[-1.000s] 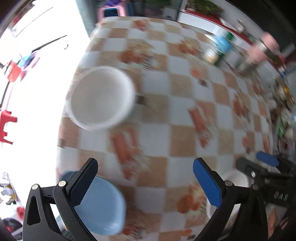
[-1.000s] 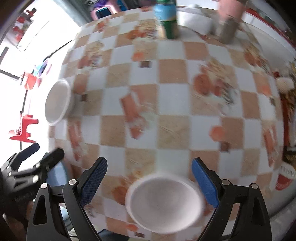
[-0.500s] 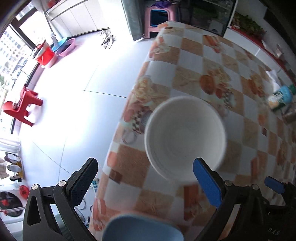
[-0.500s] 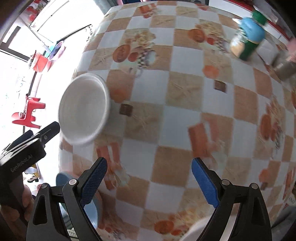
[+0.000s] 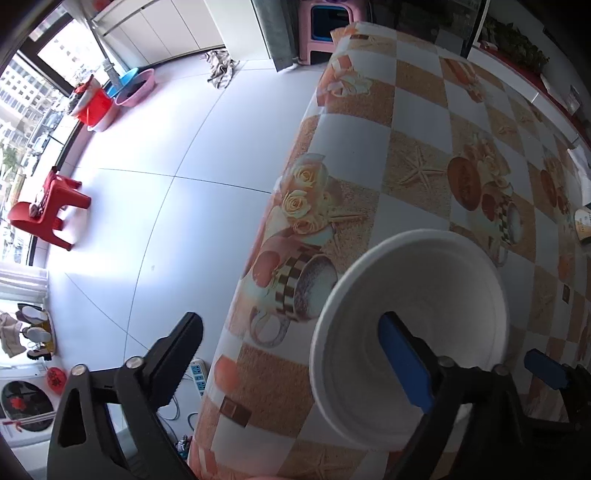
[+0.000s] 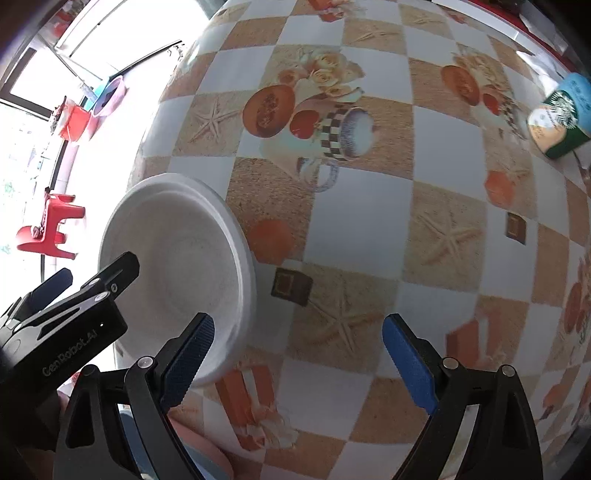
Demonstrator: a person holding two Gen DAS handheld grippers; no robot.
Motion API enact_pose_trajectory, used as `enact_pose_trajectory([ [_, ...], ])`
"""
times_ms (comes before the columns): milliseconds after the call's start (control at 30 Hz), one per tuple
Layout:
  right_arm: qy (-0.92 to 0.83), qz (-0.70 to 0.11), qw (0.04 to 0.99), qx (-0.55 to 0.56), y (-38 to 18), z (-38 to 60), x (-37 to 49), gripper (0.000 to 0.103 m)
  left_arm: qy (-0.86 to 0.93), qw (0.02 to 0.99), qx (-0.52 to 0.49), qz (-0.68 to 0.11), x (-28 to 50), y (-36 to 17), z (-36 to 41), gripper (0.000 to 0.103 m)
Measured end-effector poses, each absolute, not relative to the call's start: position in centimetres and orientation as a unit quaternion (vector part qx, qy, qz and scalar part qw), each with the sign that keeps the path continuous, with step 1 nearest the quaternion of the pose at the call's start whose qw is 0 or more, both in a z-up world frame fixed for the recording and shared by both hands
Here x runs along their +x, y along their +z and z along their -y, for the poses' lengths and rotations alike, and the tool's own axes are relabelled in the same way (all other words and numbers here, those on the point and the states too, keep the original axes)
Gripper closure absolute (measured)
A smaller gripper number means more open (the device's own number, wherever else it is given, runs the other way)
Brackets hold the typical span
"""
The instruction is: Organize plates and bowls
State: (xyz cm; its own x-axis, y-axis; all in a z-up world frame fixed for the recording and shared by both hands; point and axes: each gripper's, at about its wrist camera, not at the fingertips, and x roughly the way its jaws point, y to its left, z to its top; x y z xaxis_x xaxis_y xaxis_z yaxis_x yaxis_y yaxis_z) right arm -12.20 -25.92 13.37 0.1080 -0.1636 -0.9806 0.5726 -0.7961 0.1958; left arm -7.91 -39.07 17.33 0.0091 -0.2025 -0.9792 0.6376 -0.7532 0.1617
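A white foam bowl (image 5: 436, 295) stands near the left edge of the checkered table (image 5: 417, 177). My left gripper (image 5: 291, 354) is open and straddles the bowl's near rim: the right finger is inside the bowl, the left finger hangs outside, past the table edge. The same bowl shows in the right wrist view (image 6: 192, 266), with the left gripper (image 6: 92, 277) reaching into it. My right gripper (image 6: 299, 354) is open and empty above the table, just right of the bowl. A blue dish edge (image 6: 129, 428) shows at the bottom left.
A blue and green Starbucks can (image 6: 561, 118) stands at the far right of the table. The table edge drops to a white tiled floor (image 5: 147, 184) with a red stool (image 5: 48, 210), a pink stool (image 5: 325, 26) and buckets.
Both grippers have swung left to the white bowl. The left gripper has closed in and one finger is now inside the bowl. The other white bowl and the blue dish have dropped out of view.
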Motion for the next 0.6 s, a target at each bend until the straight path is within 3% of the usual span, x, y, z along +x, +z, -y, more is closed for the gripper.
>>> enact_pose_trajectory([
  [33, -0.651, -0.150, 0.282, 0.688, 13.2, 26.1, -12.2, 0.010, -0.680, 0.304, 0.645, -0.171, -8.1, 17.0, 39.3, 0.025],
  [167, -0.652, -0.150, 0.284, 0.687, 12.6, 26.8, -12.0, 0.012, -0.675, 0.278, 0.659, -0.184, -8.7, 15.5, 39.5, 0.049],
  [200, -0.652, -0.148, 0.286, 0.686, 12.4, 26.6, -12.0, 0.024, -0.676, 0.269, 0.660, -0.187, -8.9, 15.4, 39.3, 0.055],
  [300, -0.647, -0.145, 0.292, 0.690, 12.3, 26.8, -11.8, 0.045, -0.683, 0.252, 0.663, -0.175, -9.6, 15.4, 38.5, 0.068],
  [333, -0.643, -0.140, 0.298, 0.692, 12.3, 26.9, -11.8, 0.050, -0.684, 0.248, 0.664, -0.172, -9.7, 15.5, 38.3, 0.070],
  [400, -0.629, -0.125, 0.310, 0.702, 12.1, 27.2, -11.9, 0.072, -0.686, 0.243, 0.665, -0.166, -10.0, 15.6, 37.7, 0.071],
  [467, -0.620, -0.122, 0.313, 0.709, 11.9, 27.1, -11.9, 0.084, -0.687, 0.233, 0.669, -0.163, -10.2, 15.7, 36.9, 0.073],
  [600, -0.614, -0.125, 0.305, 0.717, 11.7, 25.7, -11.6, 0.084, -0.688, 0.217, 0.677, -0.146, -10.0, 15.6, 34.6, 0.074],
])
